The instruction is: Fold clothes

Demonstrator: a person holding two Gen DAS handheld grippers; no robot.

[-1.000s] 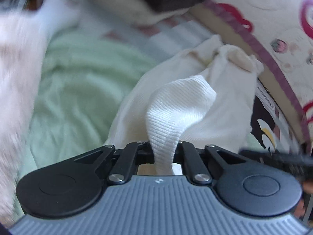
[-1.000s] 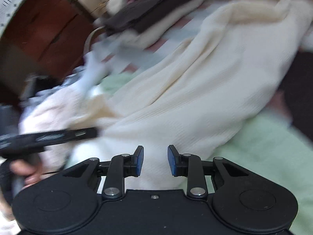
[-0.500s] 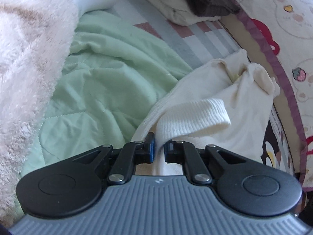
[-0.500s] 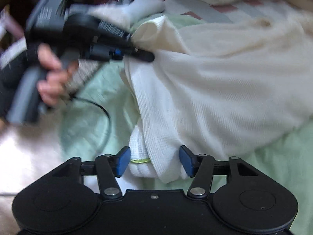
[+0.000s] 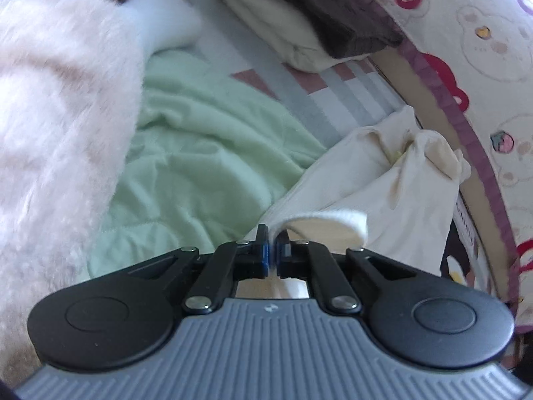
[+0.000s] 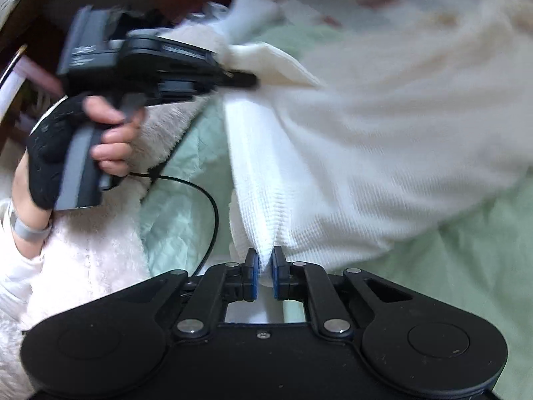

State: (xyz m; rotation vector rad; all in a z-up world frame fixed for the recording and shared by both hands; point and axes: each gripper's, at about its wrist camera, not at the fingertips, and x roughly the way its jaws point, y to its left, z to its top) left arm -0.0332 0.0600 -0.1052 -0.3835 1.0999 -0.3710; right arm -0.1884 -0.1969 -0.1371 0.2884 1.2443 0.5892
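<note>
The jaws of both grippers pinch the cream top [image 6: 383, 140], which lies across the green blanket [image 5: 206, 153] on the bed. The left gripper [image 5: 272, 245] bites a ribbed edge low in its frame; the right gripper [image 6: 264, 261] bites a fold at the bottom middle of its frame. To fold well, I think both should pull the edge straight and flat, then lay it over gently so nothing bunches. Half a second ago the right jaws stood wide around the cloth; they have just been closing and now squeeze it.
</note>
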